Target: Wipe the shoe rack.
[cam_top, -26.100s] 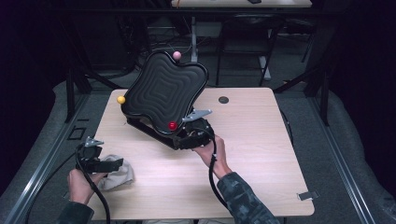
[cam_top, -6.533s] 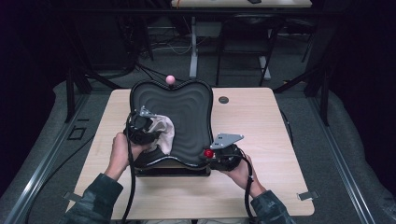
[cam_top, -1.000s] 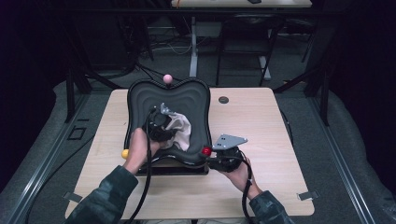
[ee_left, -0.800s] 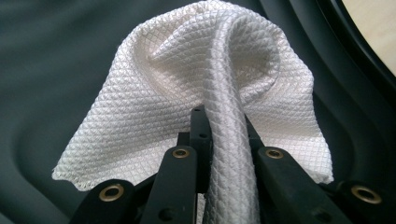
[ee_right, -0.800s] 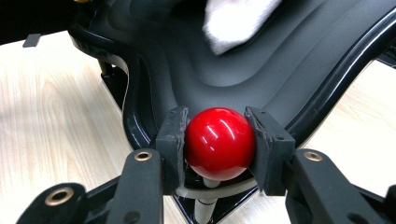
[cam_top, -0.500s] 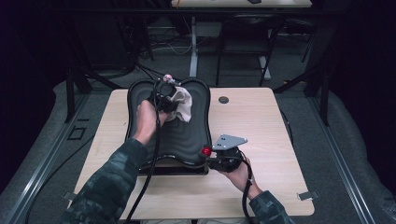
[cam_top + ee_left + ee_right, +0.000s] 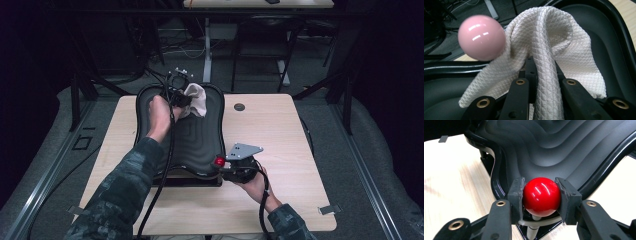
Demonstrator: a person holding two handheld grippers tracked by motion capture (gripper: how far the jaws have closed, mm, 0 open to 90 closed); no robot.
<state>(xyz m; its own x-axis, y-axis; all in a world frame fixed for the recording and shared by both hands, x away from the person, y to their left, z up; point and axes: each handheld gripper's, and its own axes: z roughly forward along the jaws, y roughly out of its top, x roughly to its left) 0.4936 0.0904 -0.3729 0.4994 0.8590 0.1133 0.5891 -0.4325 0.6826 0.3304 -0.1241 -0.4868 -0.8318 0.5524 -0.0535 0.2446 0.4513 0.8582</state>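
My left gripper (image 7: 179,98) is closed tightly on a white cloth (image 7: 195,99), and I see in the left gripper view that the quilted fabric (image 7: 549,47) is pinched between the two black jaws and hangs over them to both sides. In the high view this gripper is at the far end of the black tray (image 7: 200,140), and the cloth lies against the tray surface near the far rim. Just beside the cloth, in the left gripper view, there is a pink ball (image 7: 482,37); it looks to touch the fold of the cloth, but I cannot tell this for sure because the ball is a little blurred. My right gripper (image 7: 235,169) is at the near right corner of the tray, and its jaws are closed to a narrow gap around a red ball (image 7: 541,196). In the right gripper view both pads (image 7: 516,195) press on the sides of this red ball, which sits on a thin post at the tray corner. The tray has a wavy, stepped inside (image 7: 564,147) and it rests on a light wooden table (image 7: 280,130). A small dark round disc (image 7: 239,107) lies on the table, apart from the tray on its right side.
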